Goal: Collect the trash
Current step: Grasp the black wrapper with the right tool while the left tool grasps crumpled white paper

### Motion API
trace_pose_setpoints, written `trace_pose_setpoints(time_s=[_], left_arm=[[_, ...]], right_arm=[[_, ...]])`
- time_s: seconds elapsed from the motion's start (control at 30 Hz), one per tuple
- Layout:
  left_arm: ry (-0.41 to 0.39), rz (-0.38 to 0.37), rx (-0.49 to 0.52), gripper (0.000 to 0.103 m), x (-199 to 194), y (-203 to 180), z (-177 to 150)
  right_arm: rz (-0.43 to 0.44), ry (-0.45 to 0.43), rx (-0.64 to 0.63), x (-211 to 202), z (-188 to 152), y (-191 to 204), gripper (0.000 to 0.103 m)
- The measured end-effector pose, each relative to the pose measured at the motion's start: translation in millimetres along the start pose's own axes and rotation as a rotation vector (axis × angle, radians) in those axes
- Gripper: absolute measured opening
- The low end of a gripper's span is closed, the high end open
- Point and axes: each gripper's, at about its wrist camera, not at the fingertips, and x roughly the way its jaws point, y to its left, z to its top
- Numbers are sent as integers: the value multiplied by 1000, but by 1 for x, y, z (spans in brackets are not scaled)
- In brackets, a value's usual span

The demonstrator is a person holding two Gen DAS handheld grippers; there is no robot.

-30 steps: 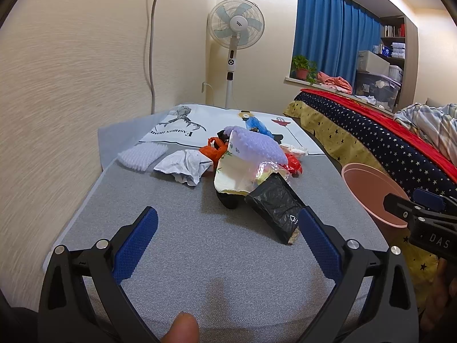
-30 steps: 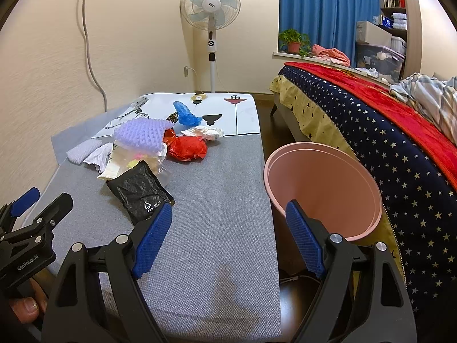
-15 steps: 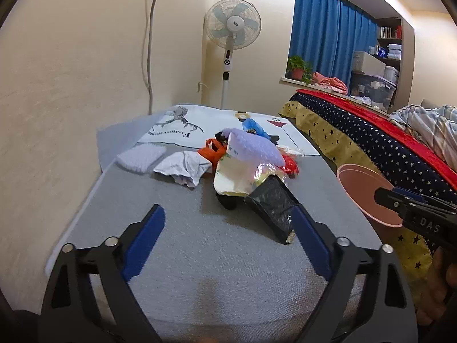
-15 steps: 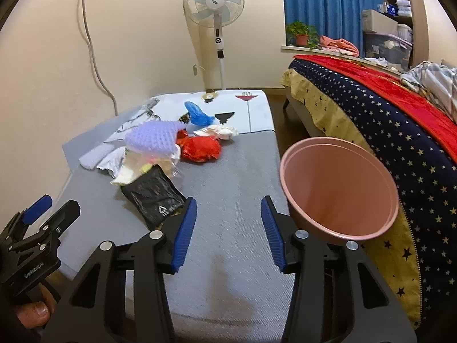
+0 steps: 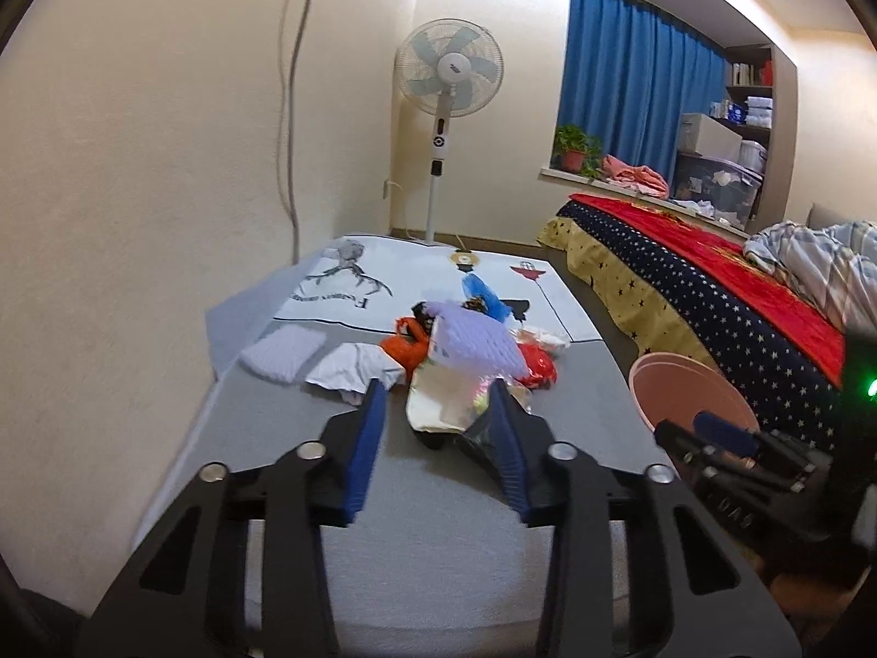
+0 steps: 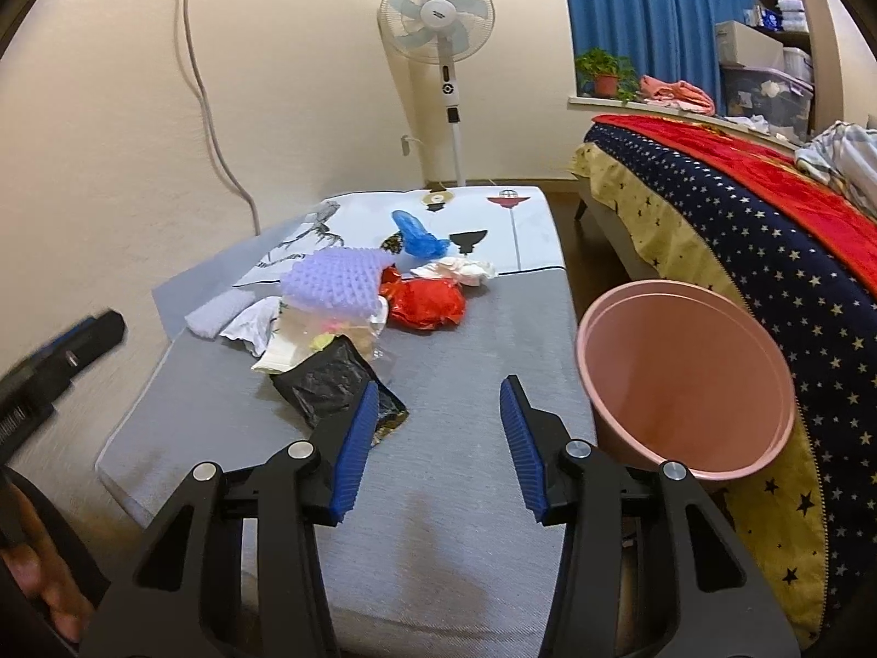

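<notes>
A pile of trash lies on the grey mat (image 6: 460, 427): a black wrapper (image 6: 334, 384), a purple foam net (image 6: 334, 285), a red wrapper (image 6: 425, 304), a blue bag (image 6: 416, 233) and white crumpled paper (image 6: 457, 270). The pink bin (image 6: 685, 373) stands at the mat's right edge. My right gripper (image 6: 436, 427) is open and empty above the mat, between black wrapper and bin. My left gripper (image 5: 438, 427) is open and empty, short of the pile; its view shows the purple net (image 5: 477, 337), the black wrapper (image 5: 479, 436) and the bin (image 5: 690, 389).
A standing fan (image 6: 438, 16) is at the far wall. A bed with a star-patterned cover (image 6: 740, 208) runs along the right, behind the bin. A white printed cloth (image 5: 356, 285) covers the mat's far end. The wall is close on the left.
Both grippers' jaws have narrowed from wide open to partly open. Both have lifted and edged toward the pile.
</notes>
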Motion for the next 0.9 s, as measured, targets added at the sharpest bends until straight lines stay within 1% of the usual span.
trace_pose_setpoints(time_s=[0.07, 0.1, 0.13, 0.17, 0.23, 0.3, 0.33, 0.4, 0.43, 0.53, 0.7, 0.77, 0.9], left_arm=[[-8, 18, -38, 32, -7, 6, 7], [-12, 19, -60, 32, -8, 9, 9], [-18, 16, -71, 32, -8, 8, 9], [-25, 17, -61, 31, -7, 6, 9], [-32, 19, -32, 30, -3, 1, 4], [-16, 12, -50, 28, 8, 3, 1], [-10, 11, -63, 28, 13, 5, 0], [-15, 19, -60, 27, 21, 7, 0], [-13, 25, -55, 27, 25, 9, 0], [-1, 44, -81, 27, 36, 17, 0], [22, 89, -105, 27, 63, 33, 4], [35, 110, -125, 27, 76, 42, 4], [72, 126, -166, 27, 101, 56, 2]], right_arm=[[22, 10, 8, 5, -1, 2, 48], [31, 14, 9, 9, -1, 3, 51], [39, 18, 7, 12, -1, 5, 51], [46, 21, 4, 15, -1, 7, 54], [64, 23, -17, 21, -1, 11, 59], [67, 30, -40, 28, -2, 15, 70], [70, 39, -34, 32, -2, 14, 72], [82, 59, -15, 39, -2, 13, 82], [86, 72, -14, 45, -2, 14, 83], [98, 94, -34, 62, -2, 21, 87], [128, 130, -91, 84, -1, 34, 98], [131, 157, -105, 95, -2, 36, 98], [139, 204, -107, 115, -4, 38, 98]])
